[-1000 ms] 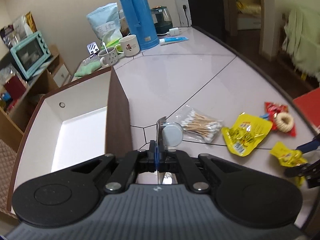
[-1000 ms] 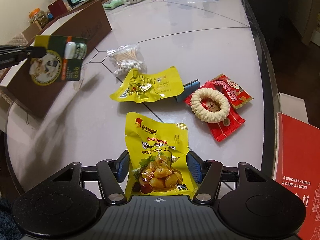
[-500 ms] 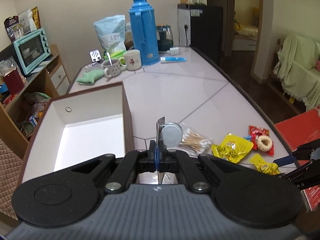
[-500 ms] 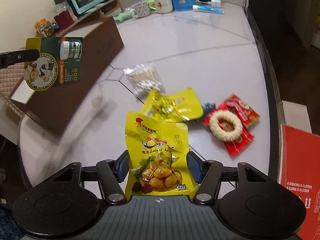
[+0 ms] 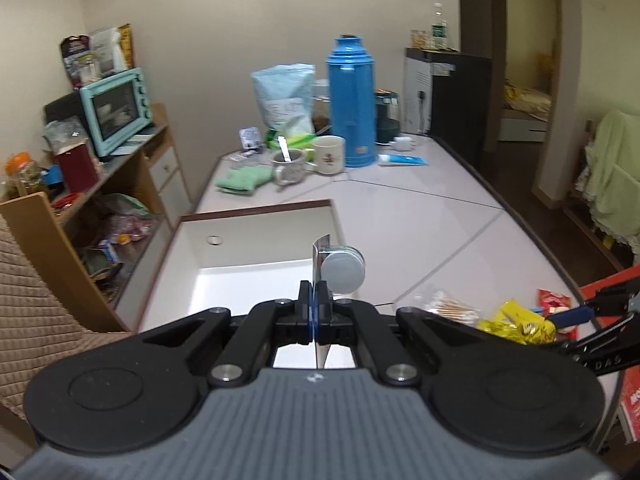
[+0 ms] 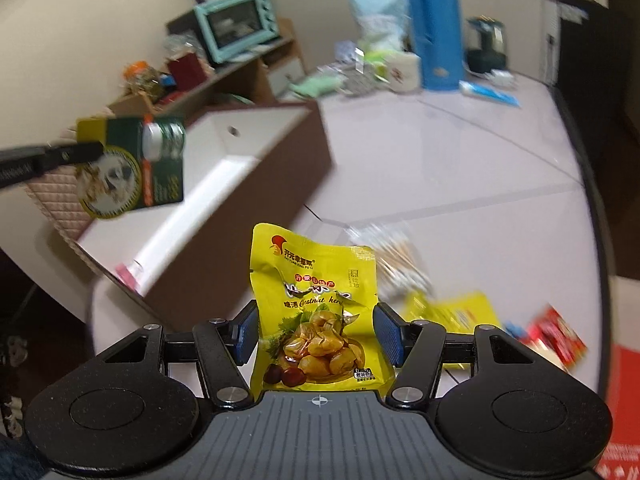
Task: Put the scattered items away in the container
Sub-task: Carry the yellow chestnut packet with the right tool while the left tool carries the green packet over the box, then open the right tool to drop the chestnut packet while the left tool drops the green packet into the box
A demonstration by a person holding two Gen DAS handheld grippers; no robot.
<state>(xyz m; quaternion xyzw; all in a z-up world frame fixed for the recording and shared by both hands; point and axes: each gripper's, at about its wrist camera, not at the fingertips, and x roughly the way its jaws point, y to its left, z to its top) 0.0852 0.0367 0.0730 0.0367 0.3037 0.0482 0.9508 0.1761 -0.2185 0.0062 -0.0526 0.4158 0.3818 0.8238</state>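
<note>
Your left gripper (image 5: 315,312) is clamped on the edge of a blister card (image 5: 320,264), seen edge-on from its own camera with the small capped bottle bulging to the right of the jaws. In the right wrist view that same card (image 6: 132,168) is green and yellow with a round picture; its print is too blurred to read. Ahead of and below these jaws lies the container (image 5: 256,248), a brown-walled box with a white inside, its long axis running away from you. The card hangs near the box's right wall; whether it is fully over the opening I cannot tell, so judge a release by that wall.

Your right gripper (image 6: 316,336) holds a yellow chestnut pouch (image 6: 316,320) upright between its blue pads, closed only to the pouch's width. You can read "Chestnut ker…" and small Latin letters under a red logo; the Chinese print is unclear. The container (image 6: 248,184) lies forward and left of these jaws, so the left hand is nearer to it.

To the right of the right jaws, on the table (image 6: 460,160), lie a bag of cotton swabs (image 6: 396,260), a yellow packet (image 6: 452,312) and a red packet (image 6: 556,340).
</note>
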